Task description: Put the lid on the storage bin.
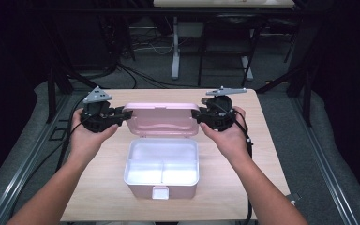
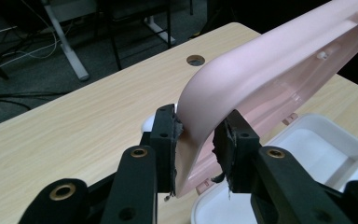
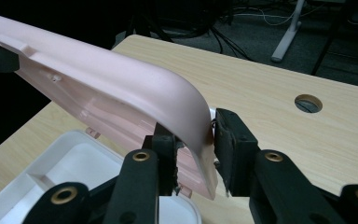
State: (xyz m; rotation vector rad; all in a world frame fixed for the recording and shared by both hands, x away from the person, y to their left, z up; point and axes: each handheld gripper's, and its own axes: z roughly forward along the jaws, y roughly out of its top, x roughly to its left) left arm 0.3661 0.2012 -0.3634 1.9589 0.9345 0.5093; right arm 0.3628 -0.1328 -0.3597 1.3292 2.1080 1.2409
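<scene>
A pink lunch box stands on the wooden table point(image 1: 248, 150) with its white two-part base point(image 1: 127, 164) open. Its pink lid point(image 1: 159, 119) is tilted up at the back. My left gripper point(image 1: 127, 112) is at the lid's left corner and my right gripper point(image 1: 196, 114) at its right corner. In the left gripper view the lid point(image 2: 270, 65) passes between the pads of the left gripper point(image 2: 198, 135), which stand slightly apart from it. In the right gripper view a thin gap shows between the lid point(image 3: 98, 70) and one pad of the right gripper point(image 3: 193, 140).
A round cable hole point(image 2: 195, 59) sits in the table behind the lid, also visible as a hole point(image 3: 307, 102) in the right gripper view. Another desk's white leg point(image 1: 175, 47) and cables lie on the floor beyond. The box's front latch point(image 1: 160, 192) faces the near edge.
</scene>
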